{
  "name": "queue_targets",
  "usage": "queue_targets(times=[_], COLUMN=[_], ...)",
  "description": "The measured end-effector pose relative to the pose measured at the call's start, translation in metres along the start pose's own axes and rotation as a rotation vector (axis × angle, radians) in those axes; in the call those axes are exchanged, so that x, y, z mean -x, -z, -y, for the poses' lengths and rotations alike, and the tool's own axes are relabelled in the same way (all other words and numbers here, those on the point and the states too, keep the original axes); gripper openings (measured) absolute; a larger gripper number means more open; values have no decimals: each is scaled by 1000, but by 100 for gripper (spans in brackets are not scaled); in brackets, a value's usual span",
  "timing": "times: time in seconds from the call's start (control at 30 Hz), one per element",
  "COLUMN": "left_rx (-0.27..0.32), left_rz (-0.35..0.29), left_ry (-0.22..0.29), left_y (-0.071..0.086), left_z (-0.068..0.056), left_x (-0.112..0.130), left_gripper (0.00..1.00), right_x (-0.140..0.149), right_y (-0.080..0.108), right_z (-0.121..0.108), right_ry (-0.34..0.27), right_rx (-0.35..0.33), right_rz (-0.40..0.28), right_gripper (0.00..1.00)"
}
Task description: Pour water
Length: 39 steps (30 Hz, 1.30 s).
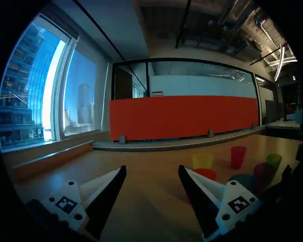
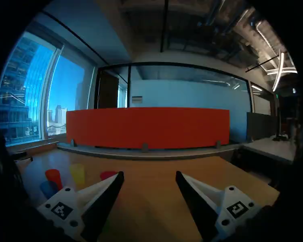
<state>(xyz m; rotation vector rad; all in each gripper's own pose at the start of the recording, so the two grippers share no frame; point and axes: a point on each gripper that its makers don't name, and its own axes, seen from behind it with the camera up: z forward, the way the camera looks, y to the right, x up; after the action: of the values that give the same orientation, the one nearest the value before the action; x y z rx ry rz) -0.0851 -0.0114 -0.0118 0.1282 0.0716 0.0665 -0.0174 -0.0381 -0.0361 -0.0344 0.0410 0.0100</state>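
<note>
Several coloured plastic cups stand on a wooden table (image 1: 151,209). In the left gripper view they sit to the right of my fingers: a yellow cup (image 1: 203,160), a red cup (image 1: 238,156), a green cup (image 1: 274,161), a purple cup (image 1: 264,173), a blue cup (image 1: 242,181) and an orange-red cup (image 1: 207,174) partly behind my right finger. My left gripper (image 1: 151,169) is open and holds nothing. In the right gripper view the cups are at the left: a red cup (image 2: 53,177), a yellow cup (image 2: 77,173), a blue cup (image 2: 48,188) and a pink-red cup (image 2: 108,175). My right gripper (image 2: 149,174) is open too, with nothing between its fingers.
A long orange divider panel (image 1: 184,117) stands along the far edge of the table (image 2: 159,201). Tall windows (image 1: 34,101) fill the left wall. Another desk (image 2: 272,147) lies at the far right. I cannot see any water container.
</note>
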Motion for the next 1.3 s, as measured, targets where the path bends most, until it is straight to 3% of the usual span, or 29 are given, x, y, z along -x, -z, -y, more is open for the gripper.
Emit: queue_targets(times=[0.37,1.3], left_rx=[7,21], left_rz=[15,20], left_ry=[40,40], left_y=[-4,-7], left_z=[4,3], left_x=[4,7], left_gripper=[96,96], right_x=[1,-1], right_y=[0,4], right_z=[1,-7], right_ry=[-15,-10], right_rx=[1,13], right_rz=[5,-13], right_gripper=[99,99])
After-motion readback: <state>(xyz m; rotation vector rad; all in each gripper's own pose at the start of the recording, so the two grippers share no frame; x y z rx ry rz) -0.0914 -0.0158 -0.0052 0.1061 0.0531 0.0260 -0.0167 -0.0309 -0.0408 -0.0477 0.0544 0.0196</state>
